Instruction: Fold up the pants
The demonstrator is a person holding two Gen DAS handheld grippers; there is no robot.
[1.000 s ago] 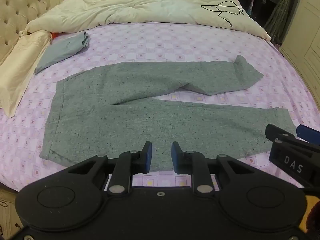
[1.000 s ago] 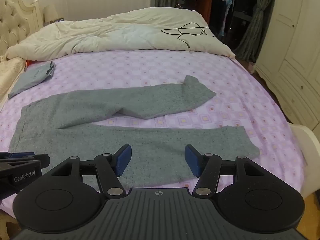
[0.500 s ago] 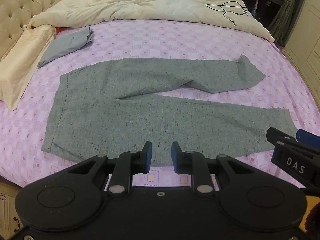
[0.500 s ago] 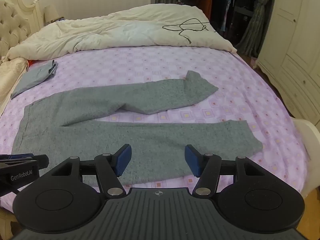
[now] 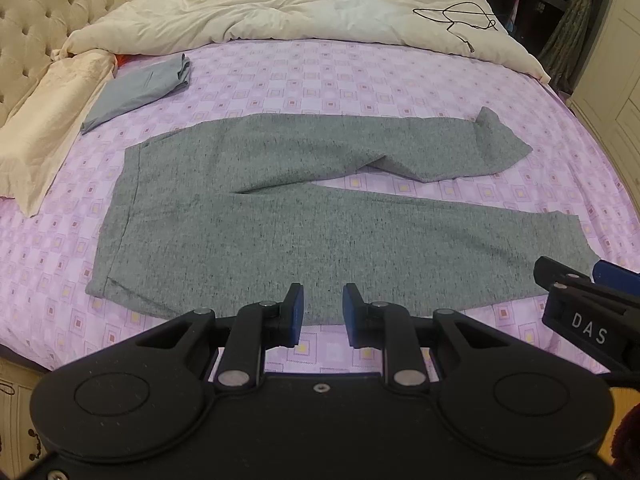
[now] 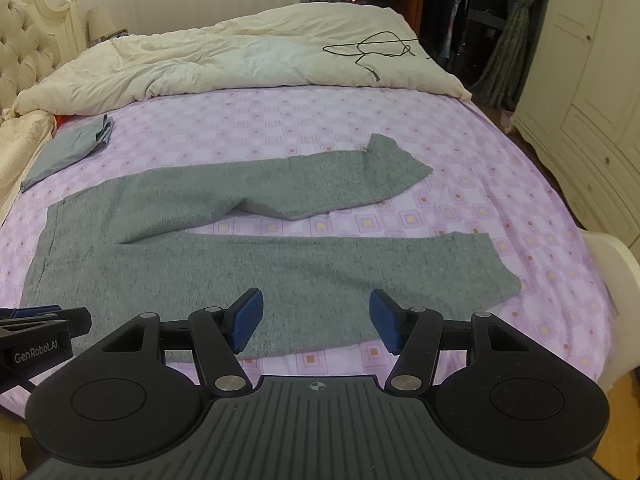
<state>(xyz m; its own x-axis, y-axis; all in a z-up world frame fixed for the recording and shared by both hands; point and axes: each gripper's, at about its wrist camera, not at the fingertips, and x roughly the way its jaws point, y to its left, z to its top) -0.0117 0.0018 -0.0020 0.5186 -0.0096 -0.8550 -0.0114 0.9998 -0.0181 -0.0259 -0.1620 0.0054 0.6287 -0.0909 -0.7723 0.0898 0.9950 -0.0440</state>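
Grey knit pants [image 5: 304,216] lie spread flat across the middle of a bed covered by a lilac sheet with a square pattern [image 5: 320,76]. In the left wrist view the waistband sits at the left of the frame and the two legs run toward the right. The nearer leg lies straight and ends at the right edge of the frame. The farther leg angles away from it, leaving a wedge of sheet between them, and its cuff end is bunched up at the upper right.

The left gripper [image 5: 322,314] fills the bottom centre of its own view, hanging above the near edge of the pants. Its blue-padded fingers stand a narrow gap apart, holding nothing. The right gripper [image 6: 316,322] sits at the bottom centre of its view, over the near leg, with its fingers spread wide and nothing between them. Its tip also shows at the lower right of the left wrist view, near the cuff of the nearer leg.

A rumpled cream duvet [image 5: 288,4] is heaped along the top of the frame, with a black cord [image 5: 456,18] looped on it. A folded blue-grey garment [image 5: 140,88] lies at the upper left, beside a cream pillow [image 5: 48,120].
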